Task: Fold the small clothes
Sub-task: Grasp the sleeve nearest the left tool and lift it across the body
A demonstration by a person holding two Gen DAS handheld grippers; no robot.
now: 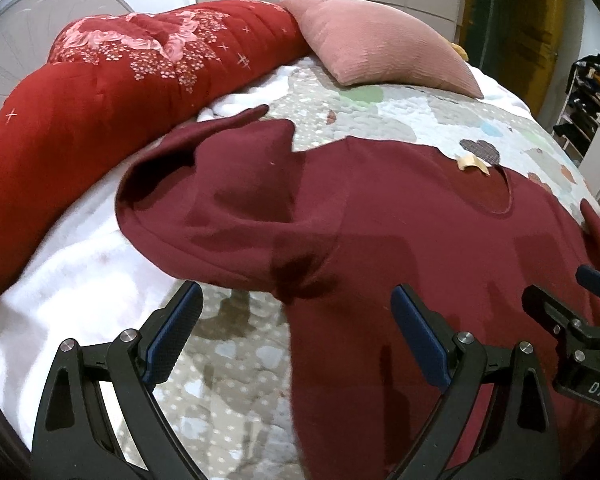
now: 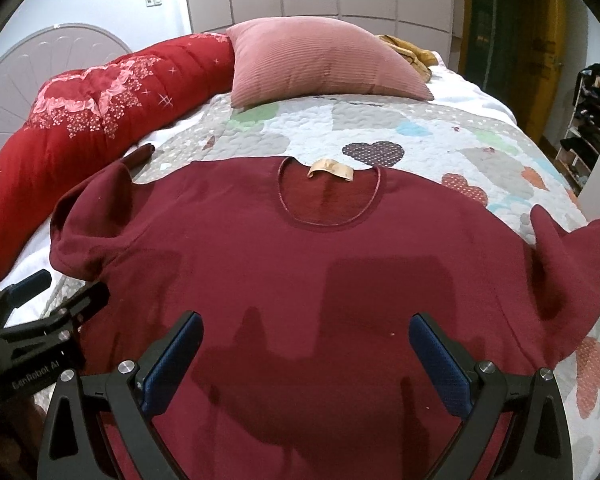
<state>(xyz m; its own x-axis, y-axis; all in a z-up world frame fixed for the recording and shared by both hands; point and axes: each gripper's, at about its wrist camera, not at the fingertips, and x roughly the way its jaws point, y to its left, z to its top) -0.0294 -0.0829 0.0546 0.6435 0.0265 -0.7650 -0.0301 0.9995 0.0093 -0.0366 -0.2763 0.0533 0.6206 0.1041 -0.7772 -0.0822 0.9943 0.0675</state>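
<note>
Lying flat on quilt (image 2: 440, 136), maroon shirt (image 2: 300, 272) w/ collar away from cams; L tool (image 1: 296, 332) + R tool (image 2: 306, 356) both released.

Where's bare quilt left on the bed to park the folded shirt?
Free: the quilt strip between the maroon shirt collar and the pink pillow, and the stretch right of it. Crowded: the left edge, where the red comforter meets the shirt's sleeve.
</note>
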